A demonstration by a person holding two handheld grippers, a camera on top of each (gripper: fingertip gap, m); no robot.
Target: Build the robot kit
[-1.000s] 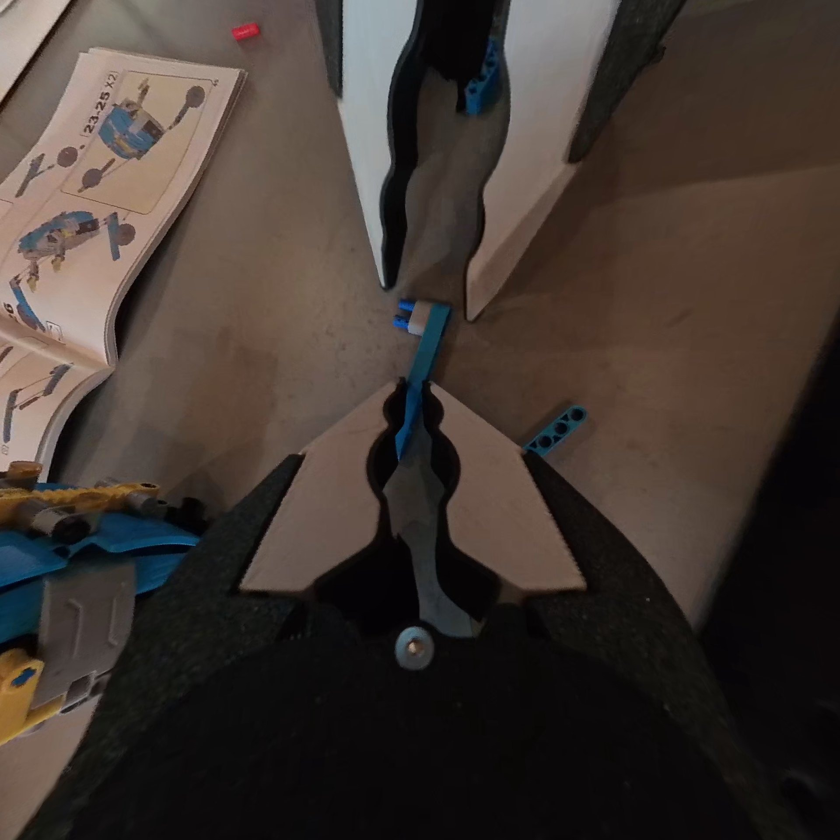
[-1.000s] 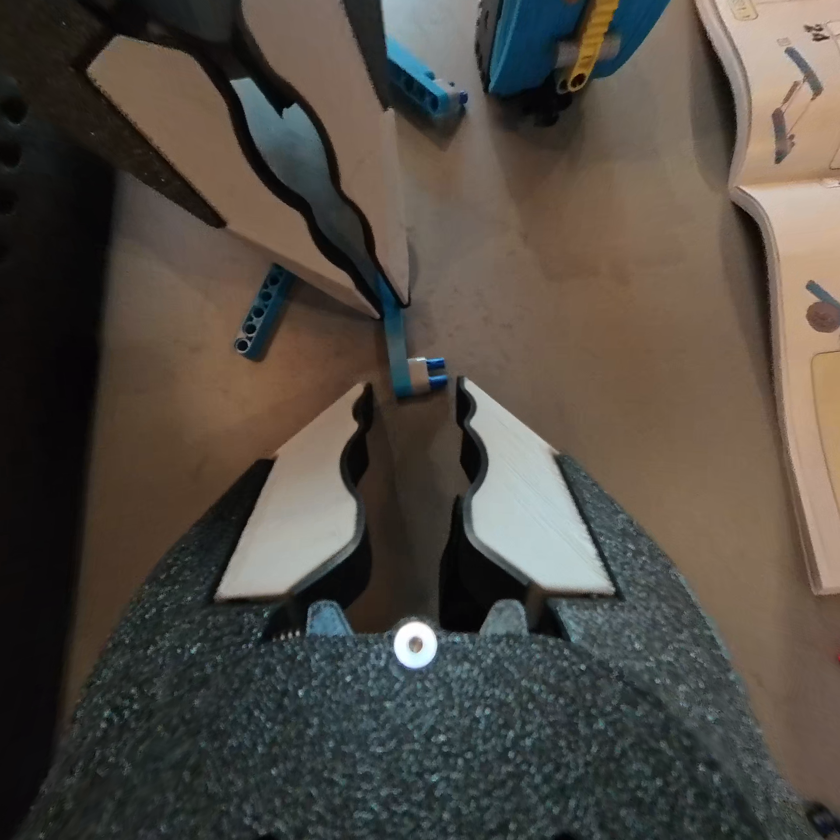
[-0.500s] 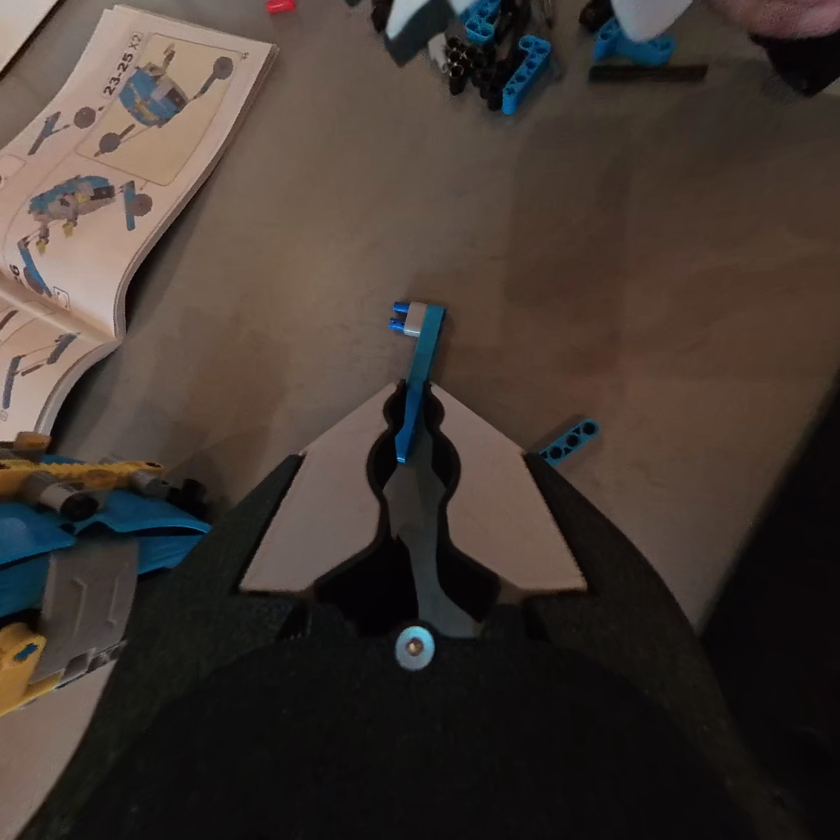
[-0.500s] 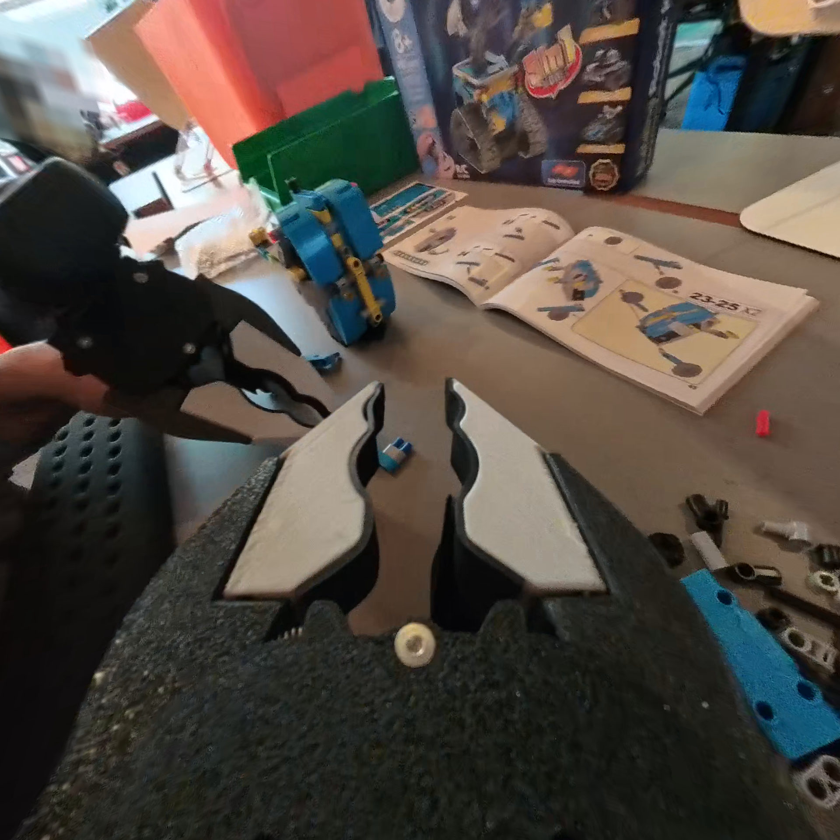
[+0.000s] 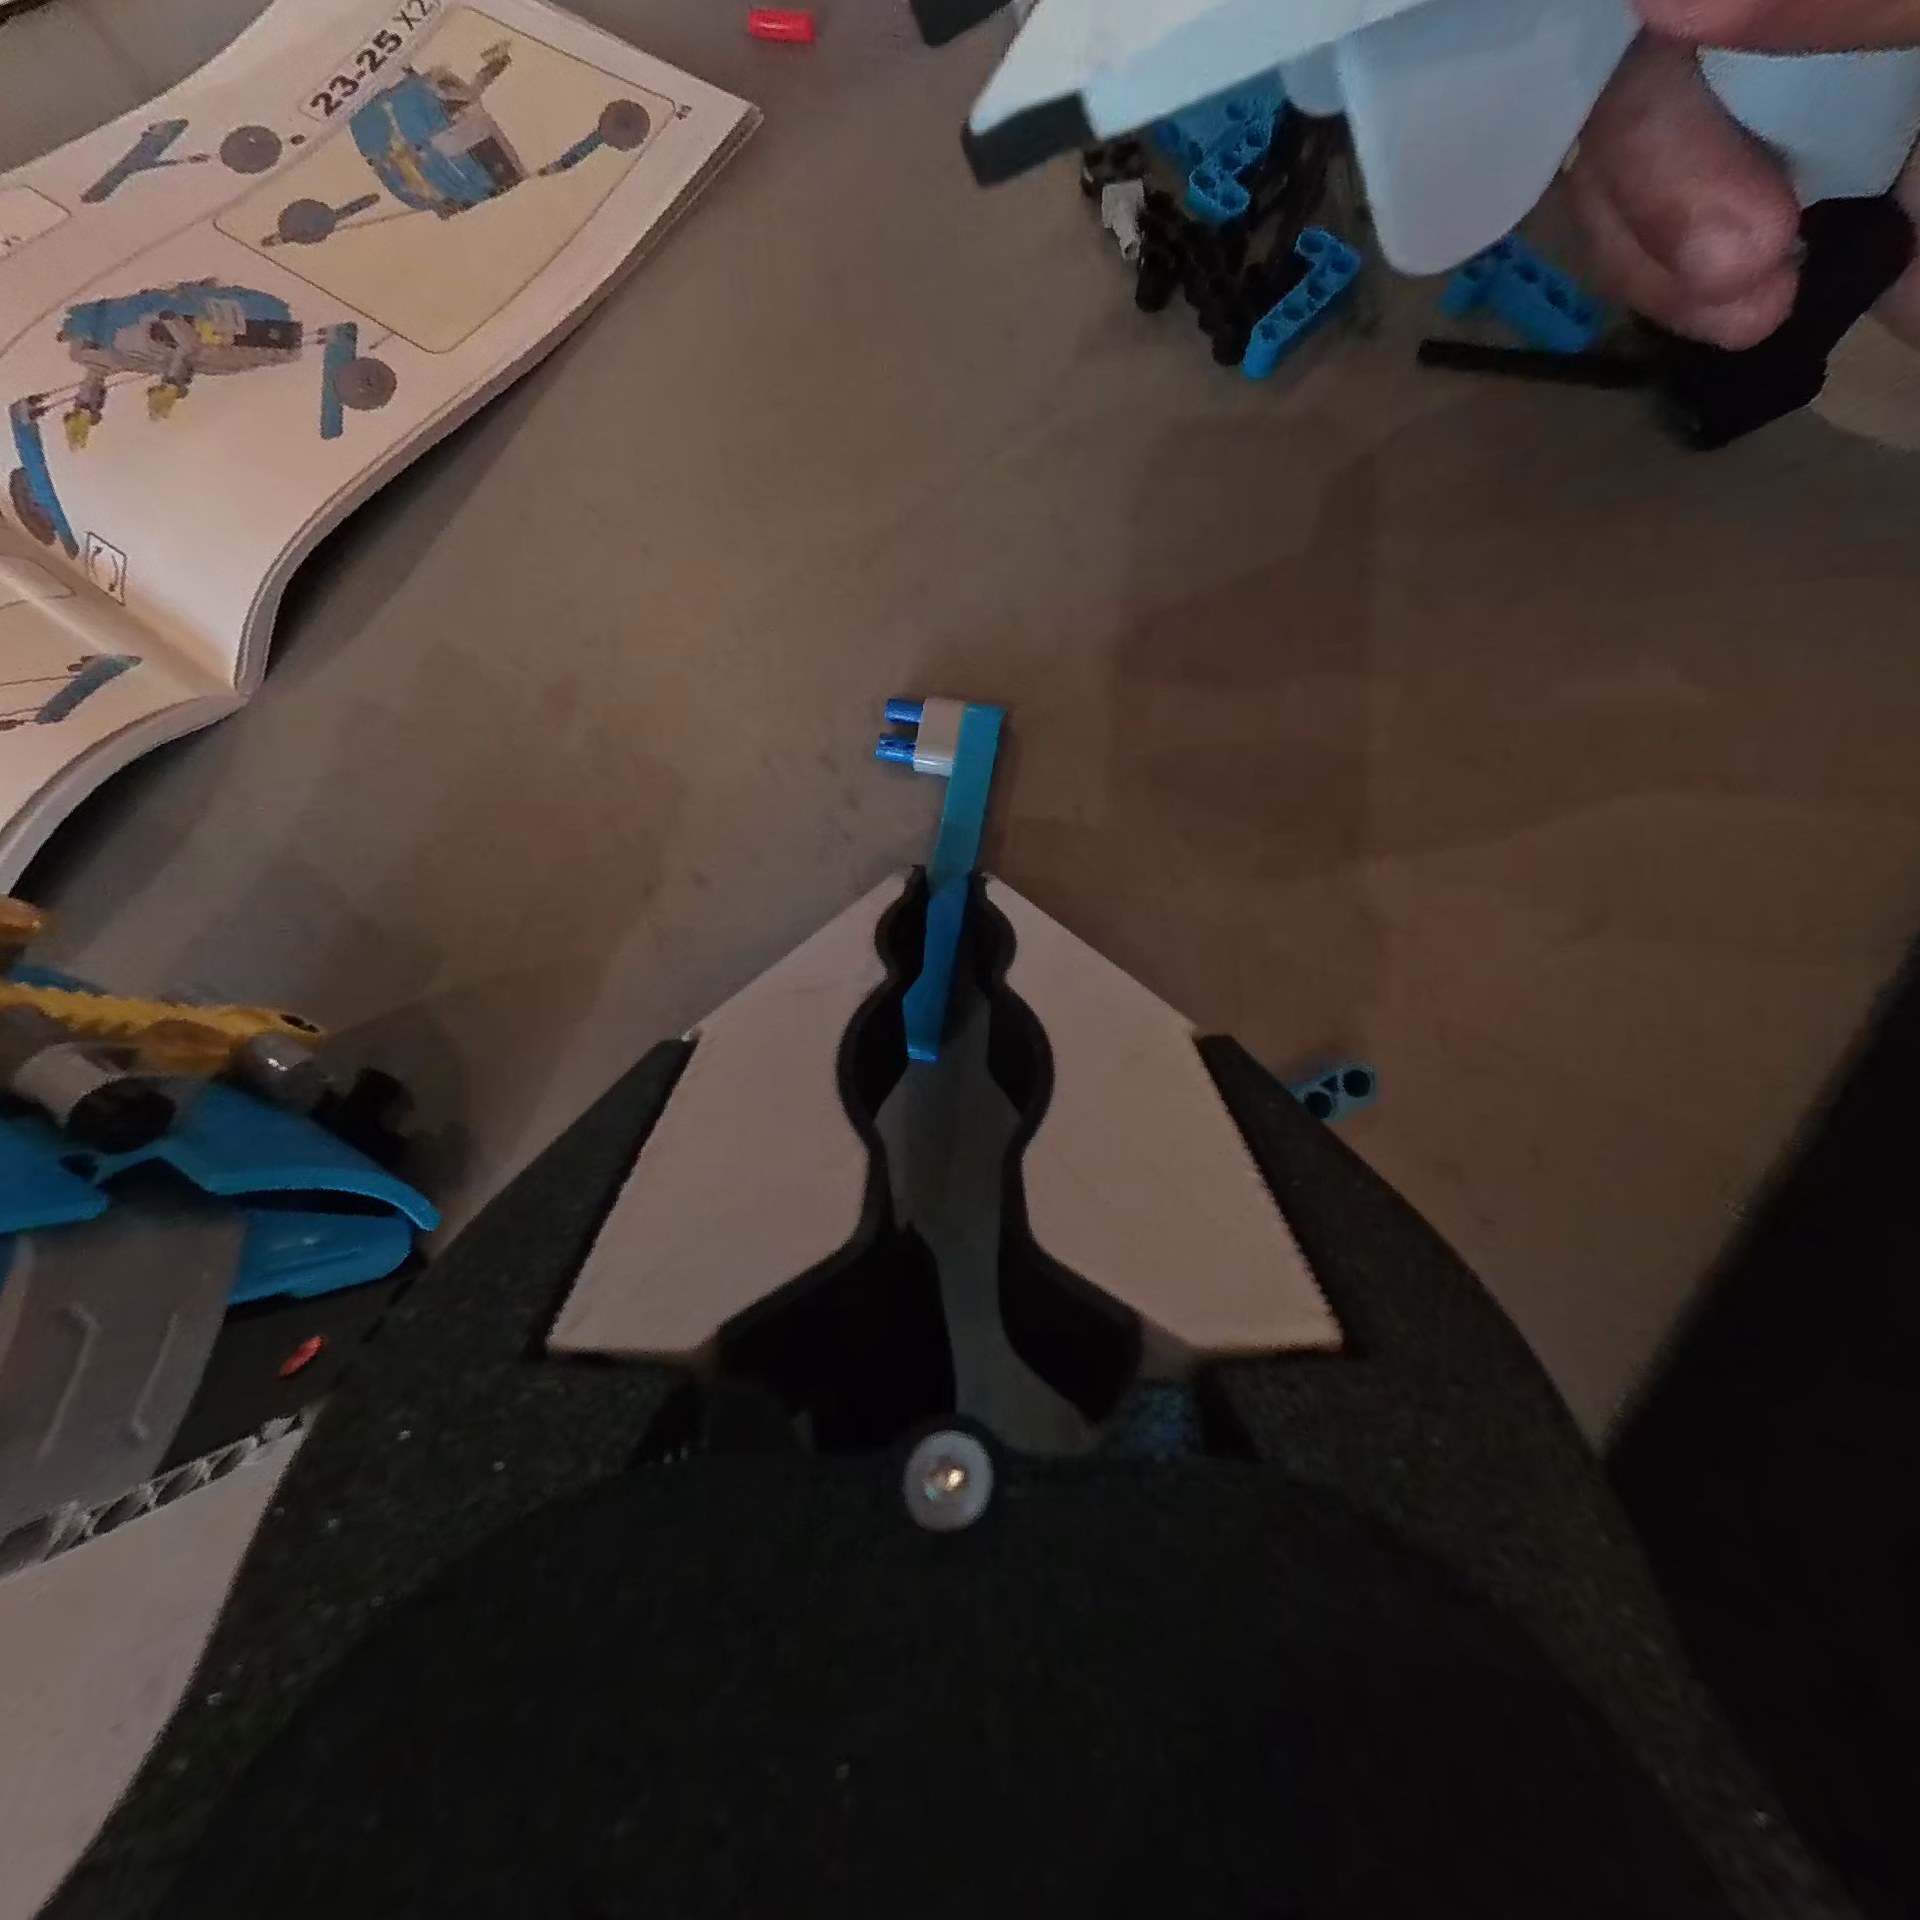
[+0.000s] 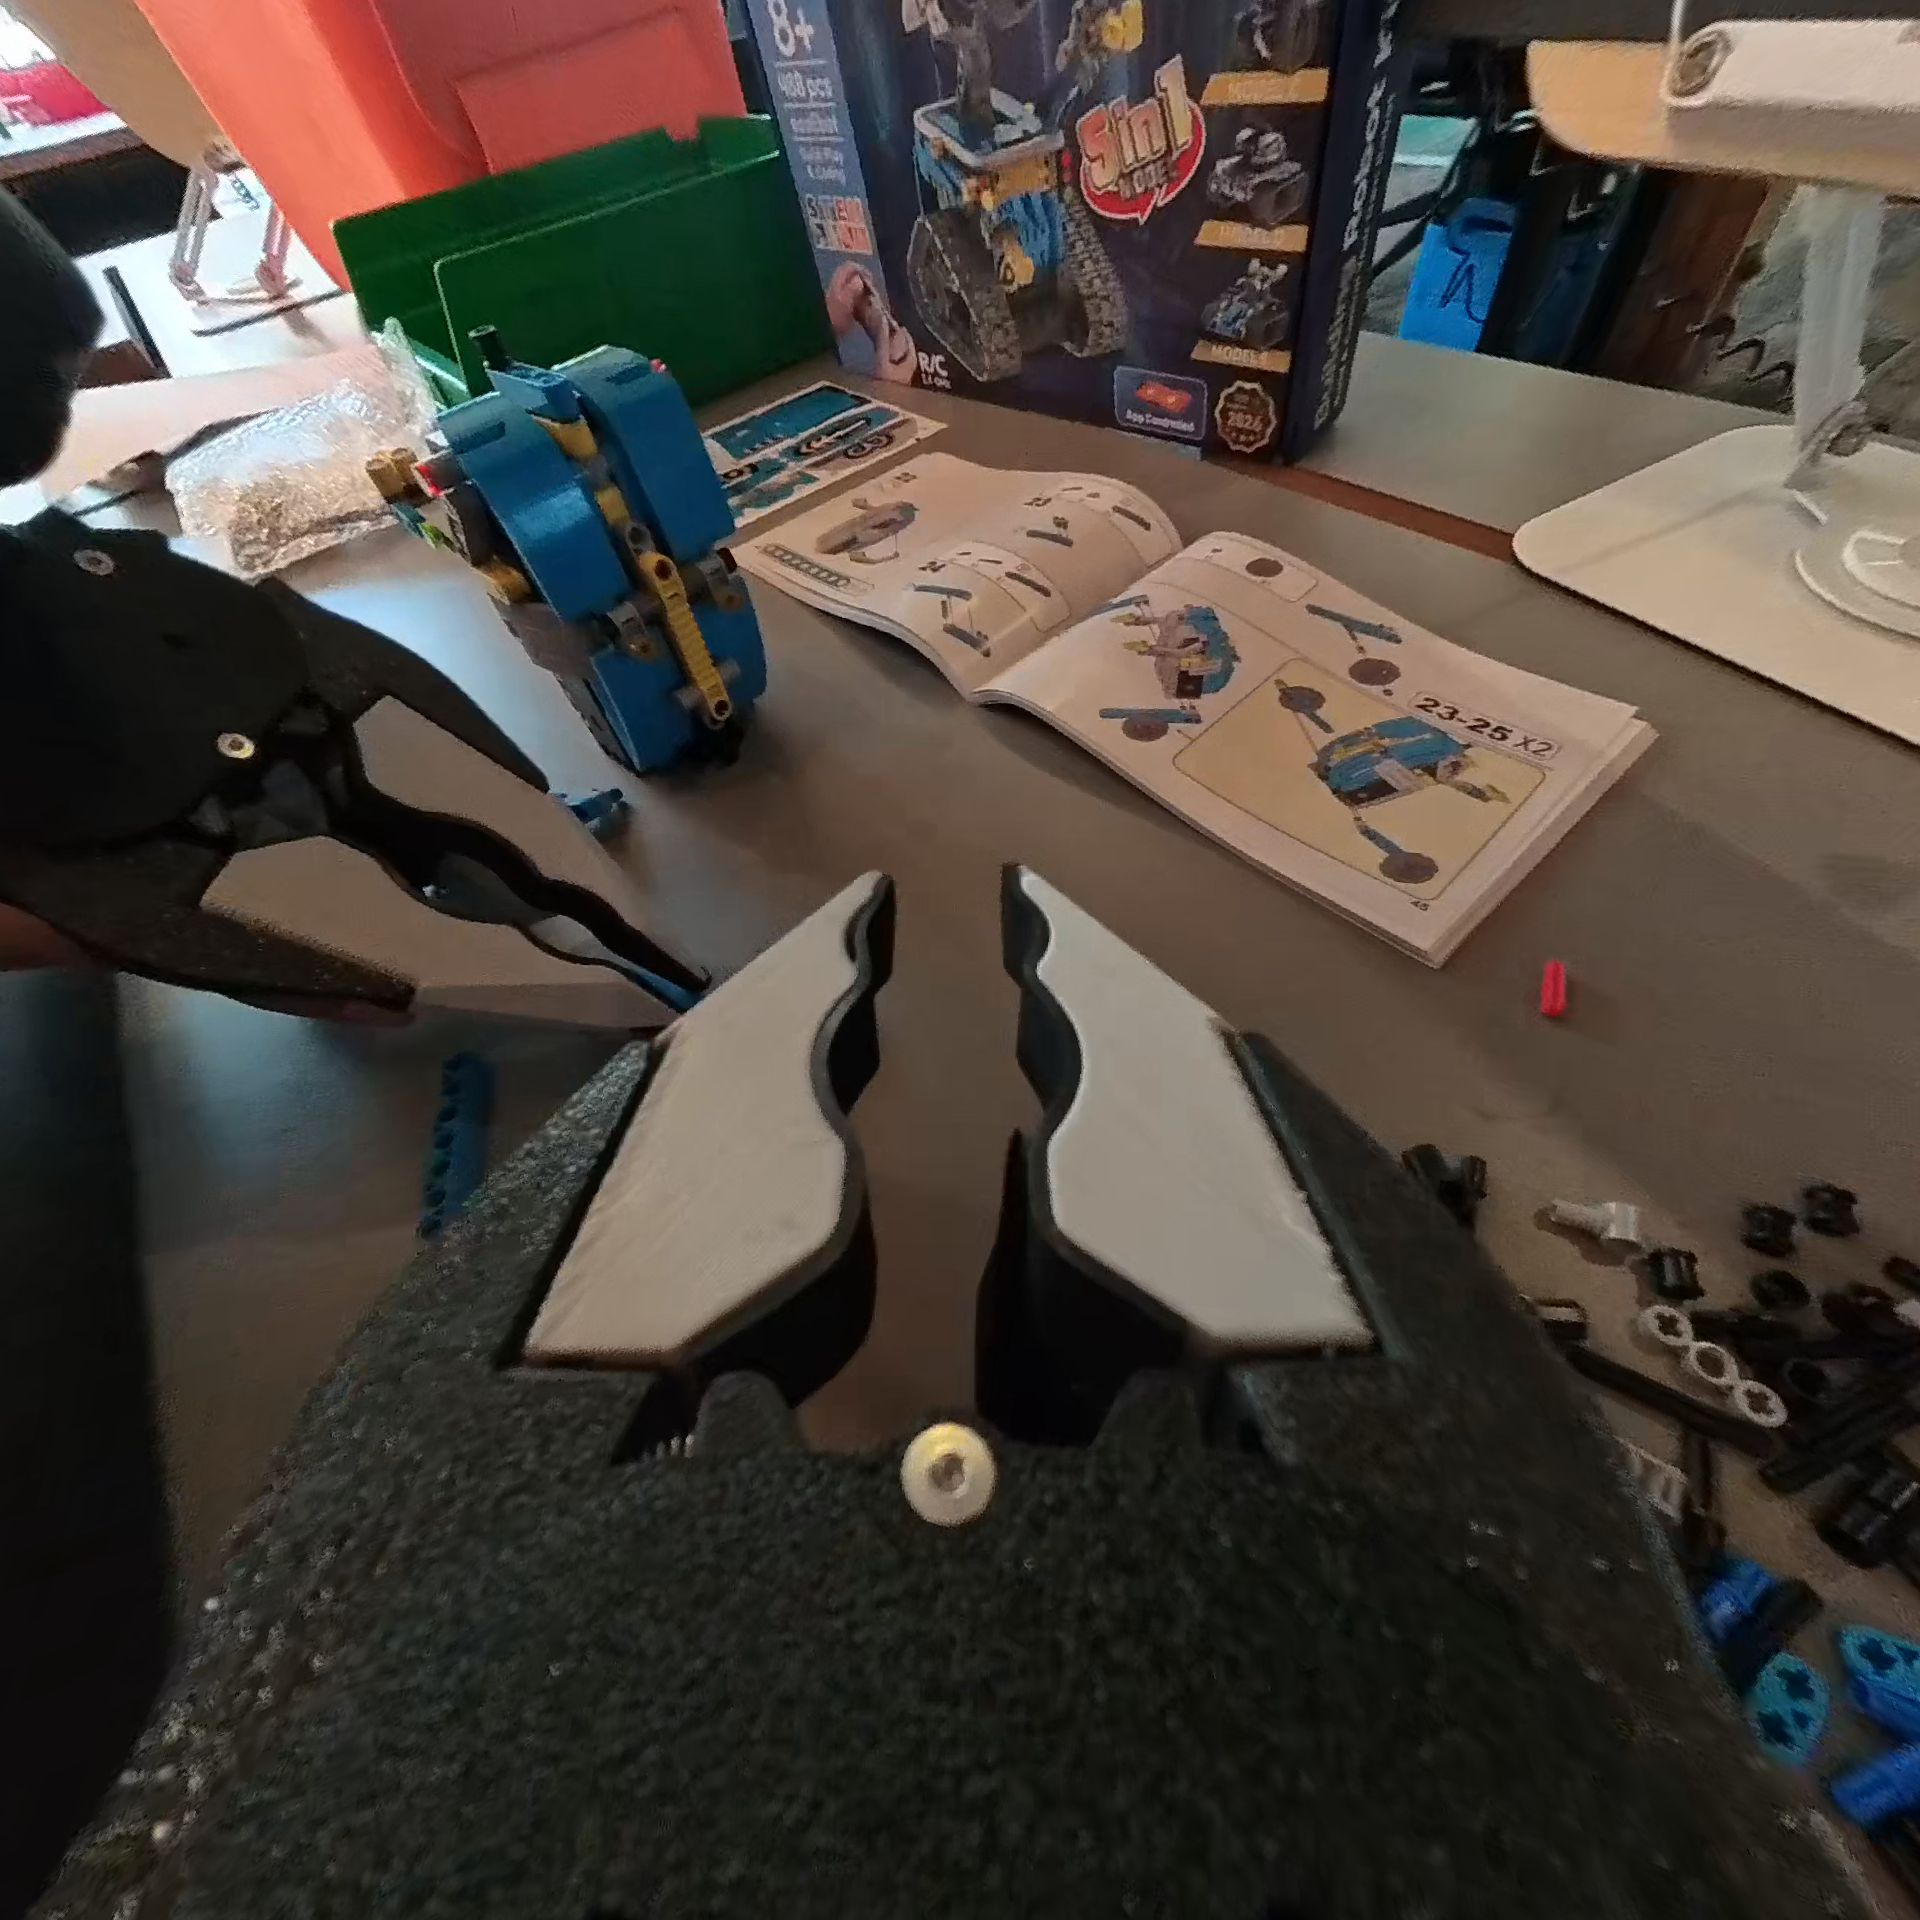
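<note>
My left gripper (image 5: 943, 883) is shut on a thin blue beam (image 5: 961, 800) and holds it just above the grey table. The beam's far end carries a grey connector (image 5: 940, 736) with two blue pins that point left. My right gripper (image 6: 948, 883) is open and empty, raised over the table and apart from the beam. The left gripper (image 6: 675, 982) lies low at its left. In the left wrist view the right gripper's white fingers (image 5: 1455, 114), held by a hand (image 5: 1683, 229), hover over a pile of loose parts (image 5: 1247, 260).
An open instruction booklet (image 6: 1247, 707) lies beyond the grippers, with a small red pin (image 6: 1552, 987) near it. A blue and yellow model (image 6: 603, 561) stands at the left. A loose blue beam (image 6: 457, 1132), a toy box (image 6: 1091, 208), a green bin (image 6: 582, 270) and a white tray (image 6: 1714, 582) are about. There is about 11 centimeters between the tips of the two grippers.
My right gripper has drawn back from the beam's pinned end, tilted up, and moved over the loose parts pile. My left gripper still holds the beam in the same place.
</note>
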